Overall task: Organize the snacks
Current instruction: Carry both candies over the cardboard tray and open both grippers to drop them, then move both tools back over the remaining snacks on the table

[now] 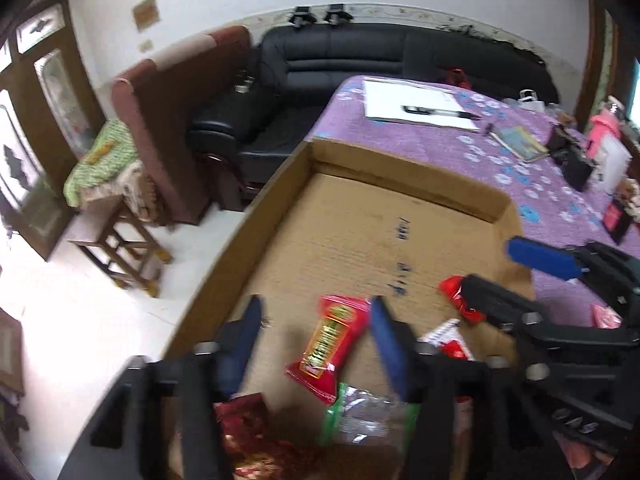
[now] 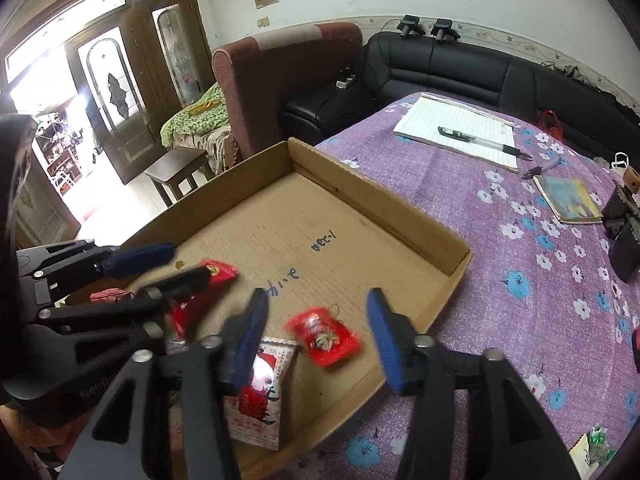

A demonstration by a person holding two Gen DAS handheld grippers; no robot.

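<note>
A shallow cardboard tray [image 1: 360, 216] [image 2: 384, 200] lies on the purple flowered tablecloth. In the left wrist view my left gripper [image 1: 316, 344] is open above a long red snack bar [image 1: 330, 350], with a green-edged clear packet [image 1: 366, 416] and a dark red packet [image 1: 248, 420] just below. My right gripper [image 1: 488, 276] enters from the right, open, over a small red packet [image 1: 454, 292]. In the right wrist view my right gripper [image 2: 316, 340] is open above a small red packet [image 2: 326, 336] and a red-and-white packet [image 2: 260, 396]. My left gripper [image 2: 184, 264] is at the left.
A lined notepad with a pen [image 2: 460, 134], a small book [image 2: 568, 198] and dark boxes [image 2: 624, 236] lie on the cloth [image 2: 520, 300]. A green snack [image 2: 596, 444] lies at the near right. A black sofa [image 2: 460, 68], an armchair and a stool stand beyond the table.
</note>
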